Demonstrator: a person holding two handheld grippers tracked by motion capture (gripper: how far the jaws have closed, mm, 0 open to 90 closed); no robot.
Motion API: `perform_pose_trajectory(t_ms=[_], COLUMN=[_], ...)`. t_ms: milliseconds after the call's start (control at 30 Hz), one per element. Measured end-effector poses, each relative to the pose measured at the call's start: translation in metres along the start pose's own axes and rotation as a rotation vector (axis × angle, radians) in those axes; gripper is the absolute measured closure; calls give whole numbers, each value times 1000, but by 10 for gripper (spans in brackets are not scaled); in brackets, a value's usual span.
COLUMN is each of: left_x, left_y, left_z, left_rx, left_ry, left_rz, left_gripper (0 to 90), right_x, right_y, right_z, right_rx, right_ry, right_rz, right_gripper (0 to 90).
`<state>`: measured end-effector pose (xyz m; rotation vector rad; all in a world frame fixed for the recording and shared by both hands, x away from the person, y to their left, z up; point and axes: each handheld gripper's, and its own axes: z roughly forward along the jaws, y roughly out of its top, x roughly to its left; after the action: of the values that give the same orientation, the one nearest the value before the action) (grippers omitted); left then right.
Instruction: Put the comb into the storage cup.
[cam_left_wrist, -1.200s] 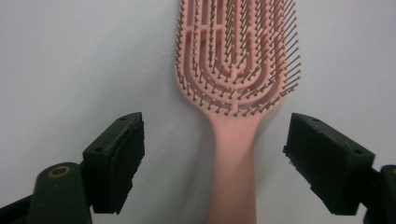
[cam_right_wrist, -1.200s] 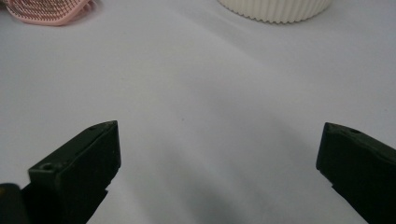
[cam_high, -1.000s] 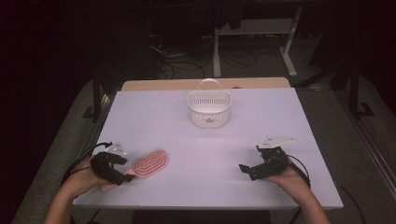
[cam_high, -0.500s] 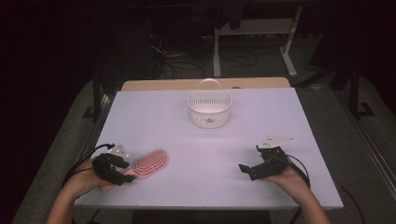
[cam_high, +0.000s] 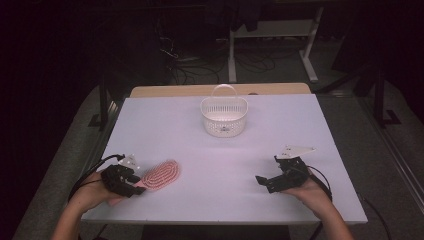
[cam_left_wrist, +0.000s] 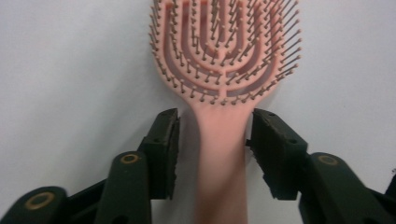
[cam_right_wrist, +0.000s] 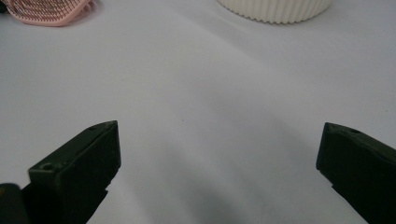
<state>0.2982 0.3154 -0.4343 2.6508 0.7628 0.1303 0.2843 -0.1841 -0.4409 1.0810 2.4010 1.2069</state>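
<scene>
A pink hairbrush (cam_high: 160, 174) lies bristles-up on the white surface (cam_high: 220, 155), near its front left corner, with the handle pointing toward the person's left hand (cam_high: 92, 192). The left gripper (cam_high: 134, 186) sits at that handle. In the left gripper view its two black fingers (cam_left_wrist: 164, 144) flank the hairbrush (cam_left_wrist: 224, 60) handle, one on each side. They have just been closing in on it, yet a thin gap shows at each pad — the handle is between them but not clamped.

The right gripper (cam_high: 262, 182) rests low over the surface near the front right, well apart from the brush. In its own view the fingers (cam_right_wrist: 84, 163) stand spread wide over bare surface — released, grasping nothing.

A white slotted basket (cam_high: 224, 116) with a raised handle stands toward the far middle of the surface, well apart from both grippers.
</scene>
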Motion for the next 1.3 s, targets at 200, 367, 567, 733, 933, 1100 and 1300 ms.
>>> perform_pose_trajectory(t_ms=[200, 367, 567, 733, 933, 1100, 1300], left_x=[-1, -2, -3, -3, -3, -1, 1], left_y=[2, 3, 4, 5, 5, 4, 4], left_z=[1, 1, 2, 2, 2, 1, 1], left_rx=[11, 24, 30, 34, 34, 22, -3], left_ry=[20, 29, 25, 19, 17, 10, 12], left_rz=[6, 12, 17, 12, 9, -9, -31], left_gripper=[580, 598, 633, 682, 701, 705, 705], right_x=[0, 0, 1, 0, 0, 0, 0], right_y=[0, 0, 0, 0, 0, 0, 0], right_z=[0, 0, 1, 0, 1, 0, 1], right_rx=[-2, 2, 2, 2, 5, 3, 2], right_ry=[0, -1, 0, 0, 1, 1, 2], right_rz=[0, -1, -3, -6, -1, -1, 0], right_gripper=[0, 0, 0, 0, 0, 0, 0])
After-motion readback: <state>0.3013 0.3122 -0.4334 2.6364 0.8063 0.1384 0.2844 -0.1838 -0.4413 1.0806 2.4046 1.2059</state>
